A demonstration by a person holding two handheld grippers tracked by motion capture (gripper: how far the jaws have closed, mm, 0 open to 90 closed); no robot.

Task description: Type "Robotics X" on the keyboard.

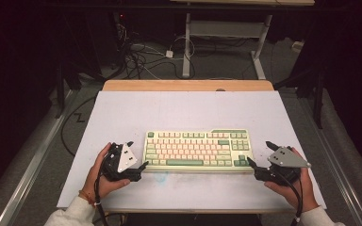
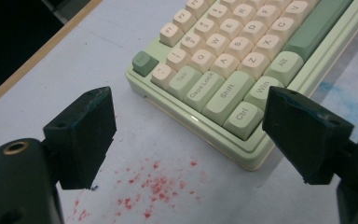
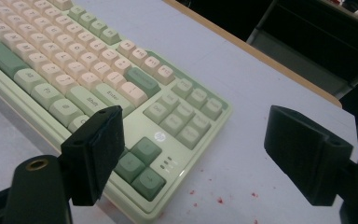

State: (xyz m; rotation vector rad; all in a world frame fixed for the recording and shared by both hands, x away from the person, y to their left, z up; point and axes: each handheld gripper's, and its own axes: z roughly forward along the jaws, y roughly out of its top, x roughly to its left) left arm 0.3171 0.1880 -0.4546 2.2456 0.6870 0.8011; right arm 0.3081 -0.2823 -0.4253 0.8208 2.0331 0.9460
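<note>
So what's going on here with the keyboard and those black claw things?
A person sits at a white table with a two-jaw gripper in each hand. The left gripper is at the near left corner of a green and cream keyboard, and the right gripper is at its near right corner. Both sets of jaws stand open, straddling the corners; nothing is clamped or lifted yet. Red specks dot the table nearby.
</note>
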